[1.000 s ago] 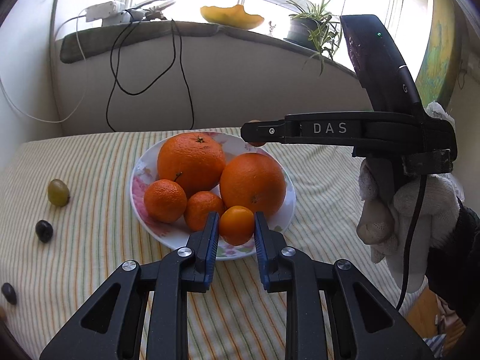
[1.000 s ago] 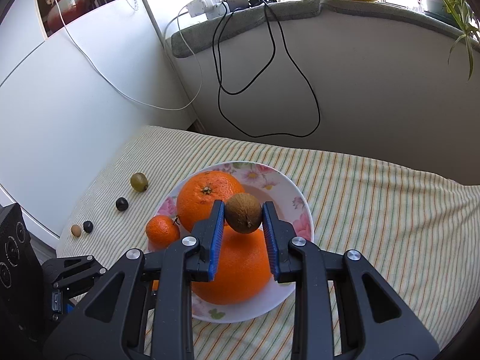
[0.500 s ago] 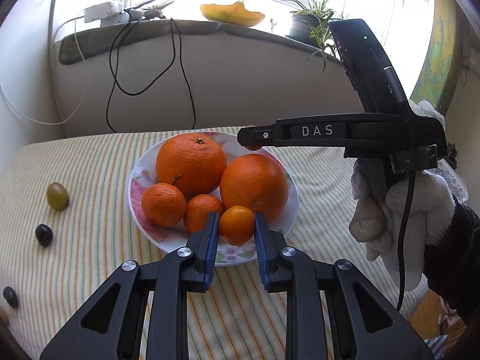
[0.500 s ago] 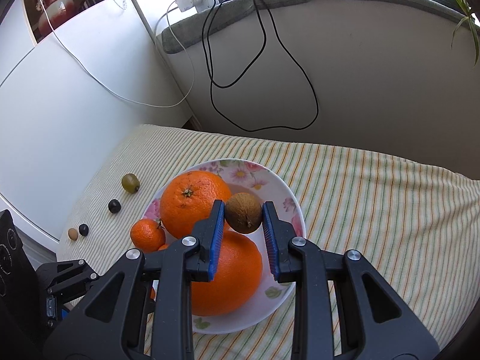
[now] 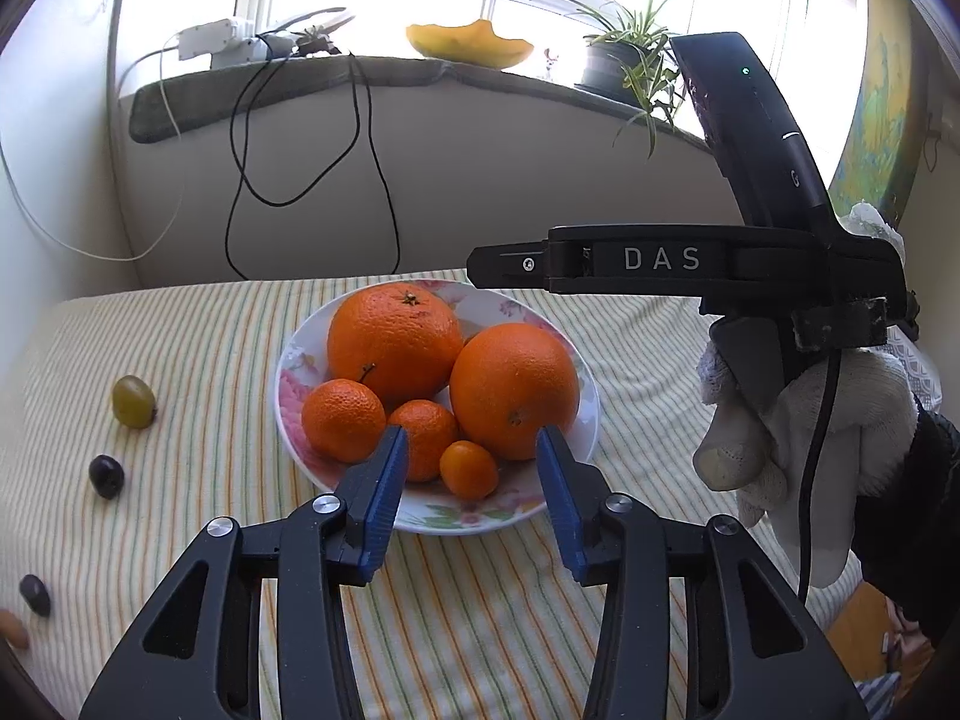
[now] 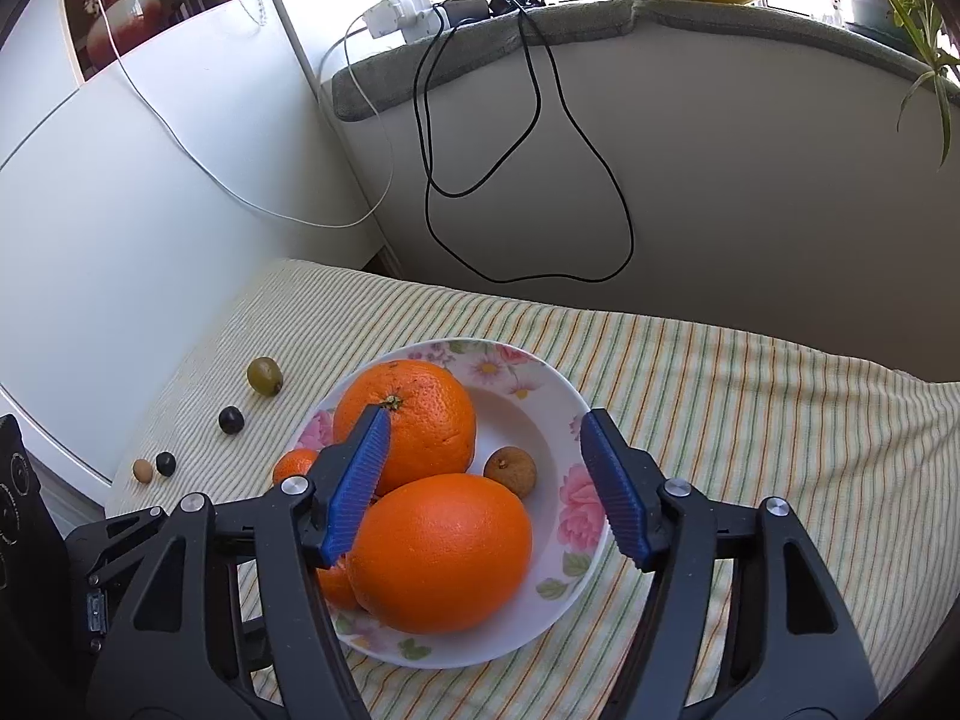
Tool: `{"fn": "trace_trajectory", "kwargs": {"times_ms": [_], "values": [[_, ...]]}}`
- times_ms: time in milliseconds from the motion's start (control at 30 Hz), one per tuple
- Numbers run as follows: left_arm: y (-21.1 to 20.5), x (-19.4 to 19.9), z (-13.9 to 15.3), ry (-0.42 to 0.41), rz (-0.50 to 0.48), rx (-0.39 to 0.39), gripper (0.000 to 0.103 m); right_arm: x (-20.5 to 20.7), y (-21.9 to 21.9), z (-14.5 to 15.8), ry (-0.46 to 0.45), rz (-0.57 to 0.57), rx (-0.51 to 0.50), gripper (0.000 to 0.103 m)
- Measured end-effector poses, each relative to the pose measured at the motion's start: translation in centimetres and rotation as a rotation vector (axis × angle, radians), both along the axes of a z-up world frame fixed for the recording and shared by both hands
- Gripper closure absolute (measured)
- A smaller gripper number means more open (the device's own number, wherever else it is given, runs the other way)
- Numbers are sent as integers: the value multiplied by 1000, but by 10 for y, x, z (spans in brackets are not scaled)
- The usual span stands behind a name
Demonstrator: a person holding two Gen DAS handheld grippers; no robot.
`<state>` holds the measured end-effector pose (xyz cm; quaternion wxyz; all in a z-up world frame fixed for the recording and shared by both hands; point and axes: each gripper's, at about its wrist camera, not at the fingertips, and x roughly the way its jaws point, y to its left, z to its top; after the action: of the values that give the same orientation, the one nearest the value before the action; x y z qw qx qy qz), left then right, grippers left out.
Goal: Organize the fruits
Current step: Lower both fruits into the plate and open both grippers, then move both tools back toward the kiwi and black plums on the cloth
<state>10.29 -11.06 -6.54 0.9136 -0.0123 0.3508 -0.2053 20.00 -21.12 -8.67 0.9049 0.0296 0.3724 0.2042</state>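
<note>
Now my left gripper [image 5: 471, 441] and right gripper [image 6: 483, 429] have just been opening, both empty. The kumquat [image 5: 469, 470] and longan [image 6: 510, 470] lie free on the plate [image 6: 564, 408]; I'd lift straight away.

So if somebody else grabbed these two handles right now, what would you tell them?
Left gripper: jaws have just opened, kumquat lies free on the plate.
Right gripper: jaws have just opened, brown longan dropped on the plate, nothing held.
Done: two big oranges, two mandarins, kumquat and longan plated.
Left: green grape, two dark fruits and a small tan one on the striped cloth beside the plate.
</note>
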Motion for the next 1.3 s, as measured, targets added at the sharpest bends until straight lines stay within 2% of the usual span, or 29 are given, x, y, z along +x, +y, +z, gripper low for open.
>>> {"fn": "trace_trajectory", "kwargs": {"times_ms": [367, 467, 567, 1300], "values": [[10, -5, 8, -19, 28, -9, 40, -9, 7, 7, -16, 1, -10, 27], [13, -9, 11, -32, 35, -6, 35, -14, 10, 10, -29, 1, -14, 20], [18, -13, 12, -40, 48, -3, 33, -18, 13, 14, -40, 3, -14, 20], [74, -41, 20, -67, 159, -10, 30, -40, 60, 27, -65, 78, -44, 20]]}}
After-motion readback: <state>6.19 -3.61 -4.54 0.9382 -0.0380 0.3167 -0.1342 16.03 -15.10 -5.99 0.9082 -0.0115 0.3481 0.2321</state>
